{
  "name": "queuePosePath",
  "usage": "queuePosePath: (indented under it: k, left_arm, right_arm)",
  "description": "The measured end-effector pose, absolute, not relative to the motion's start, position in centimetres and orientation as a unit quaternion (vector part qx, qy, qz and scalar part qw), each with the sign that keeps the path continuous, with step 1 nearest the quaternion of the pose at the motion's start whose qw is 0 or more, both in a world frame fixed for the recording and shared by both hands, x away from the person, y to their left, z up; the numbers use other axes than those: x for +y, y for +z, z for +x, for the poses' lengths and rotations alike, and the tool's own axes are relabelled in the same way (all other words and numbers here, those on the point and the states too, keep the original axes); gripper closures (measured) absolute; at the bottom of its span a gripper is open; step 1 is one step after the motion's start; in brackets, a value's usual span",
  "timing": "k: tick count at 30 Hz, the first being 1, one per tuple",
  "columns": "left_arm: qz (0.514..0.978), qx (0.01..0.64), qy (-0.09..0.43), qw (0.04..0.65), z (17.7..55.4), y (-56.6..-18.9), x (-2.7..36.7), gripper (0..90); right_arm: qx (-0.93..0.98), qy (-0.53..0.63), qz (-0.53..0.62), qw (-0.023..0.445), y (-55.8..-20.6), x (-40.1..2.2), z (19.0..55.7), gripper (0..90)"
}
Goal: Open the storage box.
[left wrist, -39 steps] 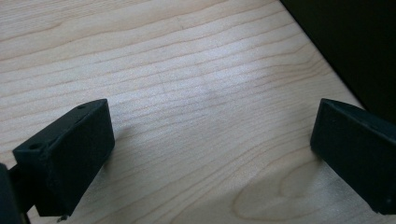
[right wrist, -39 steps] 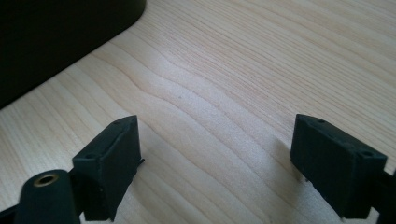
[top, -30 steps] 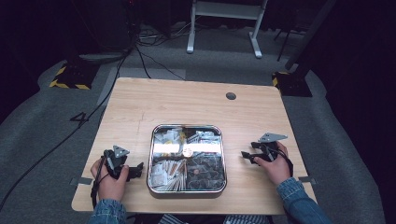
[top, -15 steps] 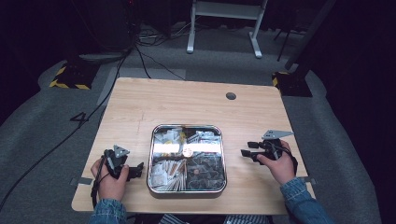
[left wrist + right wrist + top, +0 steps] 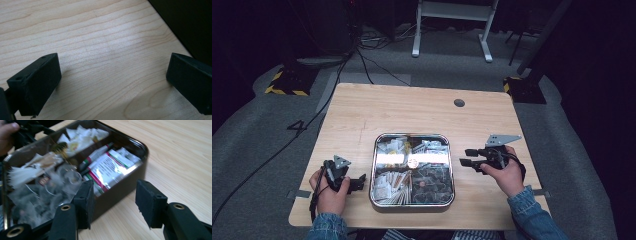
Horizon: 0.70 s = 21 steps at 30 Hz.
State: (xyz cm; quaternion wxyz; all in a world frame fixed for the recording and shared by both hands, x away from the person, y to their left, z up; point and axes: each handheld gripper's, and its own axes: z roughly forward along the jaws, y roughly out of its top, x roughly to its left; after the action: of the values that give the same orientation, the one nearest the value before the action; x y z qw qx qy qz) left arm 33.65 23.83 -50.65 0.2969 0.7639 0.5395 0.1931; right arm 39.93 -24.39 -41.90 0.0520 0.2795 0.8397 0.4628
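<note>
A square metal tin (image 5: 413, 135) sits at the table's near middle, divided into compartments with tea bags and paper packets. My left gripper (image 5: 360, 183) rests on the wood just left of the tin, jaws pointing at it and open; the left gripper view has them wide over bare table (image 5: 112, 82). My right gripper (image 5: 465, 157) is held above the table just right of the tin, pointing at its side. Its jaws have just been closing and stand part open (image 5: 113, 200) with nothing between them, the tin's dark wall (image 5: 120, 186) right ahead.
The wooden table (image 5: 412, 110) has a round cable hole (image 5: 459, 103) at the back right. A hand (image 5: 7, 135) with the other gripper shows beyond the tin in the right gripper view. A white stand (image 5: 452, 25) and cables (image 5: 362, 60) lie on the floor behind.
My right gripper has lifted off the table and edged towards the tin, and its jaws have drawn closer together. The left gripper has not moved.
</note>
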Motion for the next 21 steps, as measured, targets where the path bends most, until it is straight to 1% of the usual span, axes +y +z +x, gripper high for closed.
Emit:
queuePosePath:
  k: [3, 11, 13, 14, 21]
  left_arm:
    - [0.764, 0.539, 0.193, 0.297, 33.7, -50.6, 23.8, 0.0]
    - [0.766, 0.537, 0.191, 0.298, 33.7, -50.7, 23.8, 0.0]
    - [0.766, 0.537, 0.191, 0.298, 33.7, -50.7, 23.8, 0.0]
    - [0.765, 0.538, 0.191, 0.298, 33.7, -50.7, 23.8, 0.0]
    - [0.766, 0.537, 0.191, 0.298, 33.7, -50.7, 23.8, 0.0]
  right_arm:
    - [0.842, 0.468, 0.265, 0.046, -41.1, -22.9, 39.9, 50.6]
    - [0.849, 0.469, 0.240, 0.031, -40.7, -20.3, 40.1, 50.7]
    - [0.854, 0.469, 0.223, 0.033, -40.5, -18.9, 40.2, 47.3]
    - [0.854, 0.469, 0.223, 0.033, -40.5, -18.9, 40.2, 47.3]
    - [0.869, 0.456, 0.193, 0.018, -40.6, -15.5, 40.5, 46.0]
